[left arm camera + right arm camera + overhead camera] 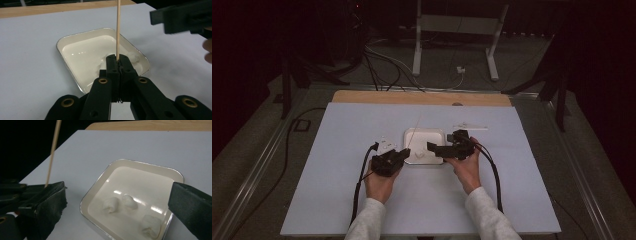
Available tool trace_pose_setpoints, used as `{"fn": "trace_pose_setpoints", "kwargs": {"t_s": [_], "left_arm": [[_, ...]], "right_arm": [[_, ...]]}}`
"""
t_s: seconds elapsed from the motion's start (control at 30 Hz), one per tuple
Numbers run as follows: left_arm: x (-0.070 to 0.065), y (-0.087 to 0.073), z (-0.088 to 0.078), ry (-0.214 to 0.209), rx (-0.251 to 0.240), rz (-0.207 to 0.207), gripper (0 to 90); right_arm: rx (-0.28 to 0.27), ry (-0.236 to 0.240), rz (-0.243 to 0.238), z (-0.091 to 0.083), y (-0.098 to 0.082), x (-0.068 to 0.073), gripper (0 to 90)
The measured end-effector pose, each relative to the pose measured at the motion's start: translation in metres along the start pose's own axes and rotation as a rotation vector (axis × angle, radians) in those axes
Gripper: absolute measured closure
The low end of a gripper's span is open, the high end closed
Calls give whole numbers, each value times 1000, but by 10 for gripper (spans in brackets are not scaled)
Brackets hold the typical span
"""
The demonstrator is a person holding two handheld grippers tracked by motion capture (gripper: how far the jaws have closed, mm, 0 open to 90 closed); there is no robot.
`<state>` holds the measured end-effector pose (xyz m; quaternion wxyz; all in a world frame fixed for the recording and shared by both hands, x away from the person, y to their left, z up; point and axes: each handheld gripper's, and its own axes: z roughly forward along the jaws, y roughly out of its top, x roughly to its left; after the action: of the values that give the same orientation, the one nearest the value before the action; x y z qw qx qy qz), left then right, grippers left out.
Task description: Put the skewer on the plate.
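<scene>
Left gripper view shows the left tool (119,65) clamped on a wooden skewer (118,27) standing upright over the near edge of the white tray (72,40) on the desk (30,57). Three marshmallows (111,204) lie inside the tray. Beside the tray, the right tool (439,147) gapes wide, holding nothing. Risk: a thin skewer could pivot in the grip and miss, or shove a soft piece aside.

No text, label, brand, number or sign can be read in any of the views. The tray (75,82) and the tabletop (362,200) bear no lettering.
</scene>
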<state>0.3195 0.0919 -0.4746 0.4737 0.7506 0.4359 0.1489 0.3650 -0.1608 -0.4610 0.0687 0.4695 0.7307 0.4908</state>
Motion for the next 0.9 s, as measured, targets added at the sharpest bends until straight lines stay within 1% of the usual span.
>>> {"fn": "trace_pose_setpoints", "kwargs": {"t_s": [0.1,0.17,0.23,0.33,0.5,0.63,0.77,0.9], "left_arm": [[0,1,4,1,4,-8,900],[1,2,7,3,9,-13,900],[2,3,11,8,19,-16,900],[5,3,18,14,35,-34,900],[7,1,30,30,72,-43,899],[9,0,39,41,102,-60,898],[9,-2,47,52,124,-80,898],[10,-6,54,61,157,-84,898]], "right_arm": [[-5,-10,8,-1,-7,-1,18],[-5,-21,2,-2,-9,-2,18],[-5,-26,-11,-4,-10,-1,18],[-11,-27,-30,-9,-9,2,18],[-17,-26,-65,-18,-9,7,18],[-18,-21,-76,-25,-11,8,18],[-26,-21,-66,-31,-14,5,18],[-33,-24,-58,-37,-17,1,18]]}}
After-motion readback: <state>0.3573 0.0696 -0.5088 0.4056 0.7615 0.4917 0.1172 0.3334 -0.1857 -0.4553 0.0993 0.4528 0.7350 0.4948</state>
